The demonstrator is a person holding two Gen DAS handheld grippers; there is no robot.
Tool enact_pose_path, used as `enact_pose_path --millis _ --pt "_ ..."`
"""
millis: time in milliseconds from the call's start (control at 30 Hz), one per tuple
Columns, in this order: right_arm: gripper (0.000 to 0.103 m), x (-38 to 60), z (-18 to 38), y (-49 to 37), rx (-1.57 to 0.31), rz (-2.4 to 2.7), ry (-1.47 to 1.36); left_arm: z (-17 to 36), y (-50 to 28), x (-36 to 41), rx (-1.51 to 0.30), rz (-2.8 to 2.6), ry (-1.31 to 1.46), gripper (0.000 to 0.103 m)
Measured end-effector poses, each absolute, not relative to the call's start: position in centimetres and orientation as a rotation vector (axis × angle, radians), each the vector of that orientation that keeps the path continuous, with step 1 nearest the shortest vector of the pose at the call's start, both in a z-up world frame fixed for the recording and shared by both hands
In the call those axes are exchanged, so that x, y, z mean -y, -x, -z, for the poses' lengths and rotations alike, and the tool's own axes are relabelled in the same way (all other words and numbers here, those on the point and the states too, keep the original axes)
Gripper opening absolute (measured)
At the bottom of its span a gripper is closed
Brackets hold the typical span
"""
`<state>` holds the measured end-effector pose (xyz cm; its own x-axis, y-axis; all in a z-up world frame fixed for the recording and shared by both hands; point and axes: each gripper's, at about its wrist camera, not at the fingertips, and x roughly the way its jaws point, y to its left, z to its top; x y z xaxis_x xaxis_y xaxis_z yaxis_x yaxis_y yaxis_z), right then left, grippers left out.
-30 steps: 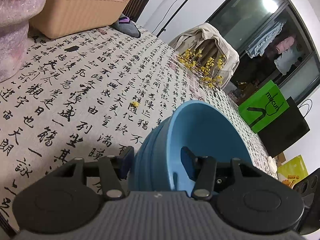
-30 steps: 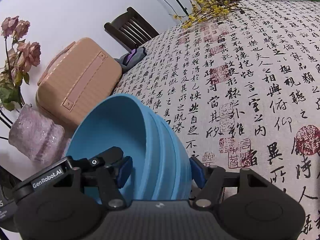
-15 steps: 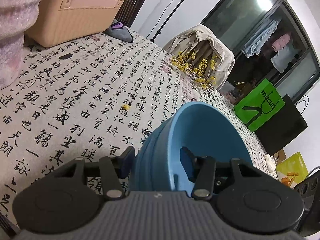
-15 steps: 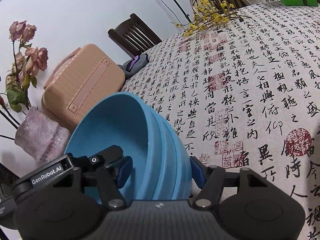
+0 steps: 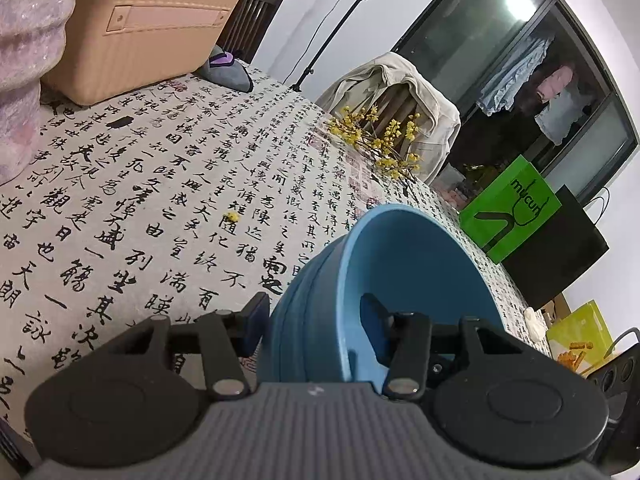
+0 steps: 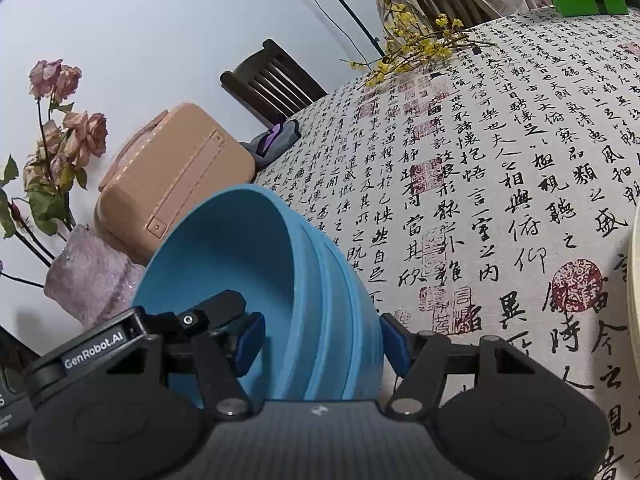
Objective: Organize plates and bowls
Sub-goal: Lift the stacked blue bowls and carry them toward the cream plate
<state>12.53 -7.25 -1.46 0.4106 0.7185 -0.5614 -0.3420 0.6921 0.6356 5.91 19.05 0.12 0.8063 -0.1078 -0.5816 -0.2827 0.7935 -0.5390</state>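
Observation:
A stack of nested blue bowls (image 5: 404, 280) is held between both grippers above the calligraphy tablecloth (image 5: 140, 200). My left gripper (image 5: 316, 324) is shut on one side of the stack's rim, one finger outside and one inside. My right gripper (image 6: 322, 340) is shut on the opposite side of the same blue bowl stack (image 6: 256, 264), and the other gripper's body shows inside the bowl in the right wrist view. A cream plate edge (image 6: 634, 280) shows at the right border of the right wrist view.
A peach suitcase (image 6: 172, 176), a pink wrapped vase with dried roses (image 6: 92, 276), a grey pouch (image 5: 228, 72) and yellow flower twigs (image 5: 380, 140) lie on the table. Chairs stand at the far edge. Green and black bags (image 5: 516, 208) stand beyond the table.
Both grippers have lifted the bowl stack a little higher and tilted the views; the grip is unchanged.

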Motion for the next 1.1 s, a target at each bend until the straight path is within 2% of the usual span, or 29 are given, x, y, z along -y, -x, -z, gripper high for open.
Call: enact_pose_path --millis 1100 --pt "0.063 12.4 -0.2 -11.7 -0.859 -0.655 -0.518 -2.0 -6.2 -14.3 -0.619 -0.046 0.624 0.050"
